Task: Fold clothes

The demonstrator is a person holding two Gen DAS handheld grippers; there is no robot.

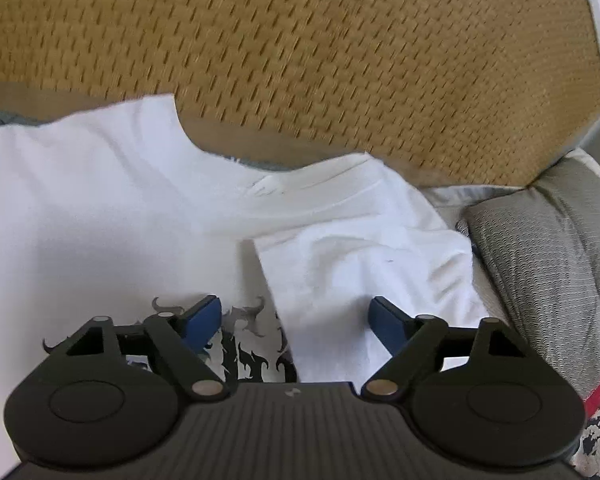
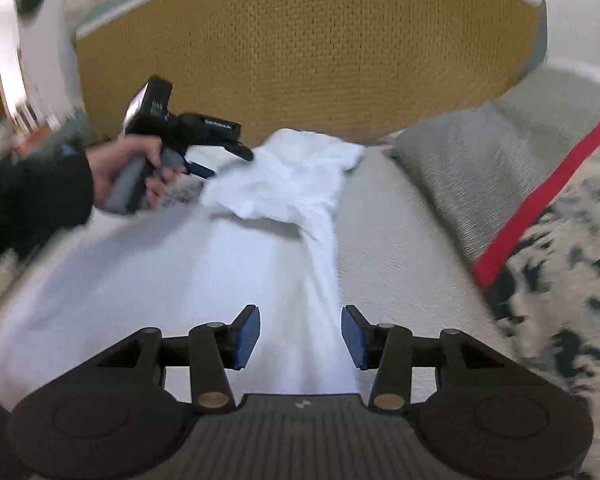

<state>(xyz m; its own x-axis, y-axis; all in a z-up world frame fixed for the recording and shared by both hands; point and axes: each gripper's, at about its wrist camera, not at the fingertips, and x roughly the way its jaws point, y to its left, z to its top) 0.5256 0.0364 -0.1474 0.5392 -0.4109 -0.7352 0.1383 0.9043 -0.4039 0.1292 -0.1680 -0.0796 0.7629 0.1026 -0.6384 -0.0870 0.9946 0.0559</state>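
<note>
A white T-shirt (image 1: 112, 208) with a black and grey print (image 1: 244, 344) lies spread on a light sofa seat, collar toward the woven backrest. Its right sleeve (image 1: 360, 264) is folded in over the body. My left gripper (image 1: 296, 322) is open and empty just above the print and the folded sleeve edge. In the right wrist view the shirt (image 2: 188, 264) runs away from me, its far end rumpled (image 2: 296, 176). My right gripper (image 2: 300, 336) is open and empty over the shirt's right edge. The left gripper (image 2: 220, 162) shows there too, held by a hand at the far left.
A tan woven backrest (image 1: 300, 60) rises behind the shirt. A grey cushion (image 1: 540, 240) lies to the right, beside a patterned fabric with a red band (image 2: 540, 196). Bare seat (image 2: 400, 260) lies right of the shirt.
</note>
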